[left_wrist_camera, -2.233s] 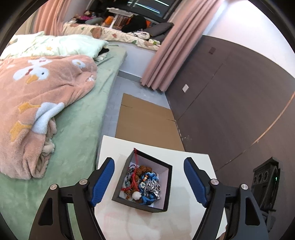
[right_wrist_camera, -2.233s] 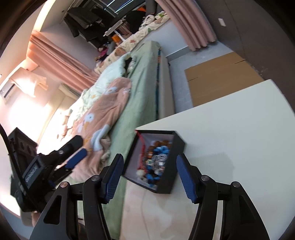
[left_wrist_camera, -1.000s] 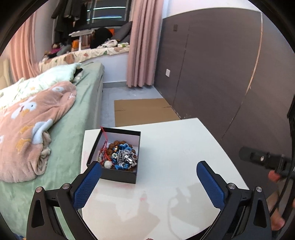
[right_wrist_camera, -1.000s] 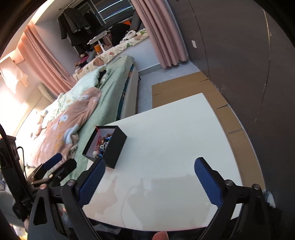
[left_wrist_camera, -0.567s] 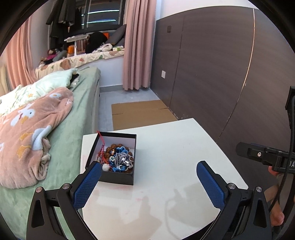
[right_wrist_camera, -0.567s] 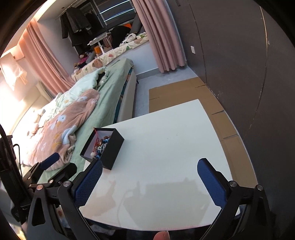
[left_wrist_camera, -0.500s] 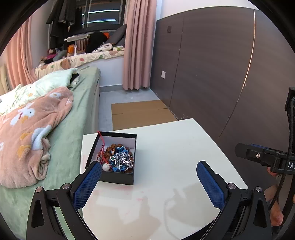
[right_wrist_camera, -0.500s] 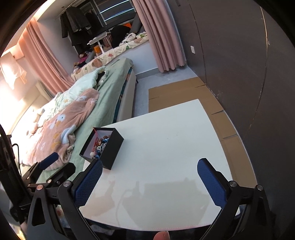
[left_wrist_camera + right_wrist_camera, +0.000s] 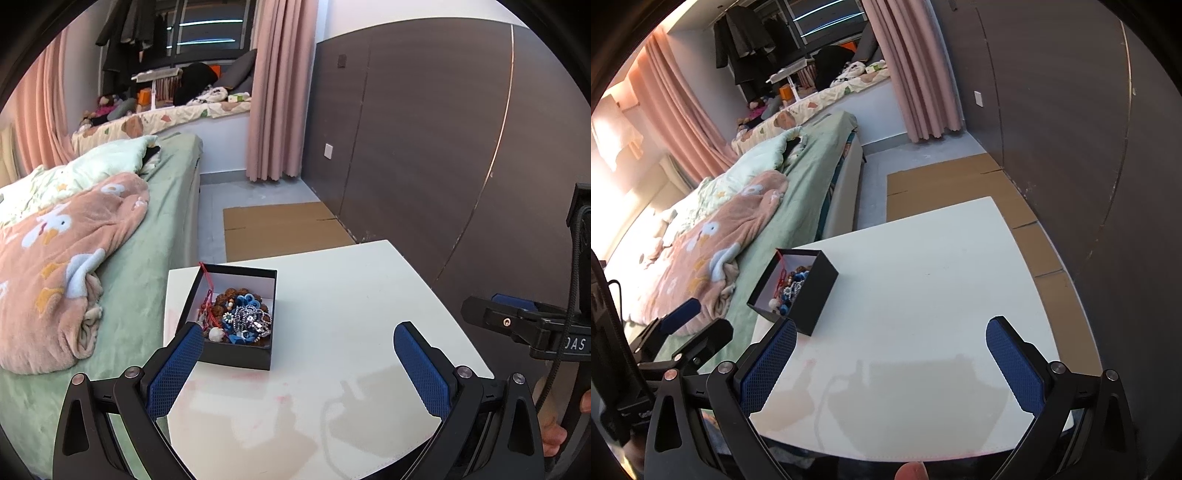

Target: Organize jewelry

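Observation:
A small black box (image 9: pixel 236 356) with a white lining sits on the white table (image 9: pixel 332 332) near its left edge. It holds a tangle of jewelry (image 9: pixel 240 317): blue beads, a silver chain, brown beads, a red cord. The box also shows in the right wrist view (image 9: pixel 809 295). My left gripper (image 9: pixel 297 350) is open and empty, above the table just in front of the box. My right gripper (image 9: pixel 890 354) is open and empty over the table's front part, to the right of the box. The other gripper shows at the edge of each view.
A bed (image 9: pixel 159 229) with a green sheet and a pink blanket (image 9: pixel 62 251) stands against the table's left side. A dark panelled wall (image 9: pixel 424 147) runs along the right. Flat cardboard (image 9: pixel 280 229) lies on the floor beyond the table.
Both grippers have pulled back from the box and opened wide, from straddling it closely to hanging over the table's front. In the last half second little has moved.

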Demonstrator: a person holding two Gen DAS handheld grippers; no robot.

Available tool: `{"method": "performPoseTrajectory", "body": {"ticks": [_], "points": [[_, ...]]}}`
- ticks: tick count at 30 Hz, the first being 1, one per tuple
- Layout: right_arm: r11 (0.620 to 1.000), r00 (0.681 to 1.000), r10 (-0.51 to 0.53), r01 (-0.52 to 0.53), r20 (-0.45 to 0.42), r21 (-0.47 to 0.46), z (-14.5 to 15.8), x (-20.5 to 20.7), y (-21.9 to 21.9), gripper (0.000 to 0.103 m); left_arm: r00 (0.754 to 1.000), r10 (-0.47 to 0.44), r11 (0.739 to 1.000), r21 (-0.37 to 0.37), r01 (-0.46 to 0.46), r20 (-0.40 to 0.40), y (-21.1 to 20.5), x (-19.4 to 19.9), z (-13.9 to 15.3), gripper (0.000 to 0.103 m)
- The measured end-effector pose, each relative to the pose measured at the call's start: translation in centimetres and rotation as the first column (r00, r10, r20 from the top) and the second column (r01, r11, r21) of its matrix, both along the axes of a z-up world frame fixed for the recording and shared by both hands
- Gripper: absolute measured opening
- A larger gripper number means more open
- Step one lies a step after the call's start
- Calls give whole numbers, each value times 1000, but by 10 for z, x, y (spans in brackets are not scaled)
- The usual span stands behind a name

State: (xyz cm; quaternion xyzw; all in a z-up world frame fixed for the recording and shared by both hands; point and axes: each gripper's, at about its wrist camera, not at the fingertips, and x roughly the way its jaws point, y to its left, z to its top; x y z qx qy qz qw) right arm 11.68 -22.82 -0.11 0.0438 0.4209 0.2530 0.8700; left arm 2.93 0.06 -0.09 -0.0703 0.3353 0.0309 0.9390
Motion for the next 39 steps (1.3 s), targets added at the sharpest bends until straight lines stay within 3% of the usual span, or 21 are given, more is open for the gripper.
{"method": "performPoseTrajectory", "body": {"ticks": [39], "points": [[1000, 999, 2, -2, 34, -21, 3, -5, 4, 103, 1000, 3, 1000, -8, -3, 4, 6, -1, 3, 103]]}}
